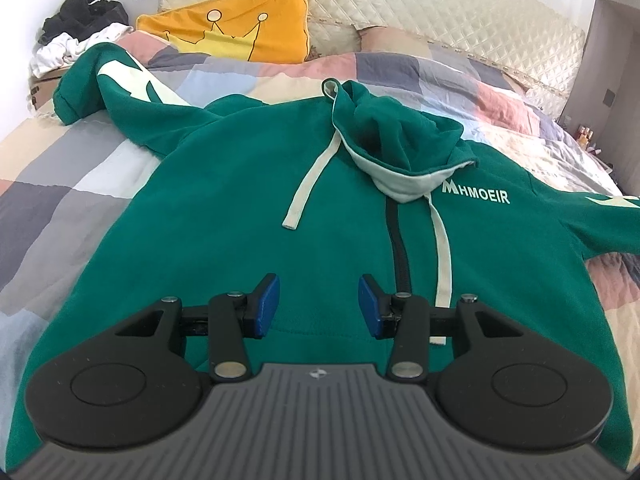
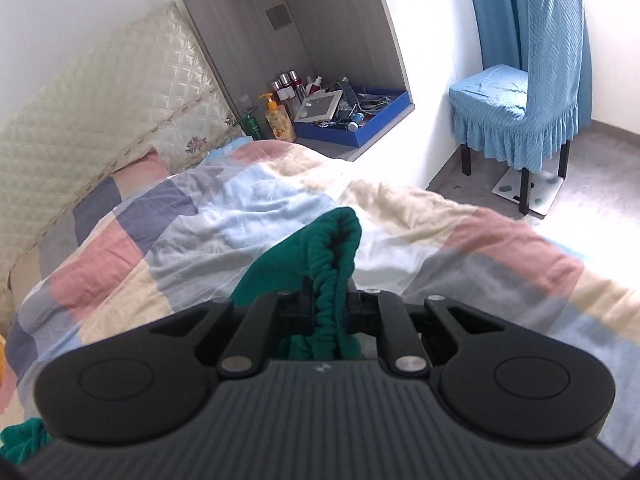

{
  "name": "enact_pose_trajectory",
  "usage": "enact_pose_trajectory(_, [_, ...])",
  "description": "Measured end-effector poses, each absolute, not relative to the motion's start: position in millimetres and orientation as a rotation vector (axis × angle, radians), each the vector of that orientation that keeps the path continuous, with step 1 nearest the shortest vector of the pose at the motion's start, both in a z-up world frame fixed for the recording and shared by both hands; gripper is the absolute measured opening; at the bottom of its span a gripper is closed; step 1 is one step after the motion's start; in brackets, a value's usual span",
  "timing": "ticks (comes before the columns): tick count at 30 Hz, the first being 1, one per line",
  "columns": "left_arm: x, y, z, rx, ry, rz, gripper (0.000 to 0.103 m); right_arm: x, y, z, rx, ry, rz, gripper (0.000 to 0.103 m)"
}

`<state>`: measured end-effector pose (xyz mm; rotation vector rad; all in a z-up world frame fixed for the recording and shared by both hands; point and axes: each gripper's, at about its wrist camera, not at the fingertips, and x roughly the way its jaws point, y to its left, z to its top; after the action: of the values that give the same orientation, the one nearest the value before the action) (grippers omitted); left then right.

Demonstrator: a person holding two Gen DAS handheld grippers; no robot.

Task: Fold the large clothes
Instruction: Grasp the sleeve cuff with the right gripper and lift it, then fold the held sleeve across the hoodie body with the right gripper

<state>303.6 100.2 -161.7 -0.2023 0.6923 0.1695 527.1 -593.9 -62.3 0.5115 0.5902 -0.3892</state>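
Two tongs worked: left tongs (image 1: 319, 306) hovered wide open, empty, over the soft, floppy green hoodie (image 1: 248, 184) spread mid-frame on the bed (image 1: 60, 184); right tongs (image 2: 329, 306) pinched its ribbed cuff (image 2: 334, 256), a sound grip point.

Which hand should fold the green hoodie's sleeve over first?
Probably the right. The right gripper is already shut on the hoodie's ribbed cuff, so it could carry that sleeve across. The left gripper is open above the hoodie, holding nothing.
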Motion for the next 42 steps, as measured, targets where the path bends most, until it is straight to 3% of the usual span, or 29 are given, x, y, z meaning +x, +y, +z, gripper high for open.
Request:
enact_pose_trajectory(10, [298.8, 117.5, -139.4, -0.197, 0.659, 0.119, 0.049, 518.4, -503.8, 64.9, 0.43, 0.507, -0.267, 0.014])
enact_pose_trajectory(15, [291.6, 130.1, -127.6, -0.206, 0.62, 0.091, 0.049, 499.1, -420.5, 137.2, 0.325, 0.453, -0.175, 0.014])
enact_pose_trajectory(21, [274.2, 155.6, -115.8, -0.243, 0.562, 0.07, 0.049, 472.5, -303.7, 182.7, 0.183, 0.418, -0.069, 0.014])
enact_pose_trajectory(33, [236.3, 212.2, -108.2, -0.377, 0.496, 0.08, 0.049, 422.6, -60.3, 143.8, -0.027, 0.506, 0.19, 0.015])
enact_pose_trajectory(42, [211.9, 263.1, -111.1, -0.533, 0.459, 0.108, 0.049, 401.4, 92.9, 38.0, -0.113, 0.683, 0.383, 0.015])
